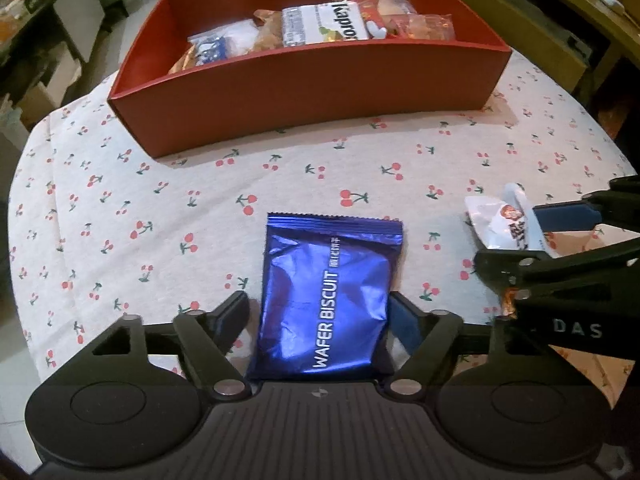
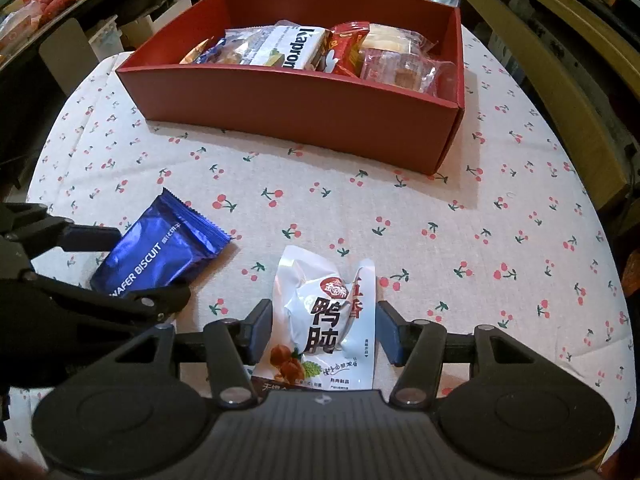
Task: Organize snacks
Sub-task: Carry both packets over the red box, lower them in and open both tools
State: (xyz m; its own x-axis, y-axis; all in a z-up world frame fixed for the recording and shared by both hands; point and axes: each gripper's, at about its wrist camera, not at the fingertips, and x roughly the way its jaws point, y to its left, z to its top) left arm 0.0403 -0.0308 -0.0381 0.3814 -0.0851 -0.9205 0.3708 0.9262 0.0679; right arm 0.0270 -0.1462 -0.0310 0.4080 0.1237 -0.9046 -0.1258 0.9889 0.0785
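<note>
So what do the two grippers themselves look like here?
Both are matte black. The left gripper and the right gripper each have a ribbed body, two round discs, linkage arms with silver pivot pins, and dark blue finger pads. White letters "DAS" mark the right one's side. No cables or sleeves show.

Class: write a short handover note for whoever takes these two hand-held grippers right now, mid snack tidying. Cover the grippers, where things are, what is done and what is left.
Left gripper: open, straddling the blue wafer biscuit pack, which lies on the cherry tablecloth.
Right gripper: shut on the white duck-gizzard pack, low over the cloth near the wafer pack.
Red box: at the far side of the table.
Done: several snacks are already inside, including the Kapron pack.
Left: grip the wafer pack and put both packs in the box.
</note>
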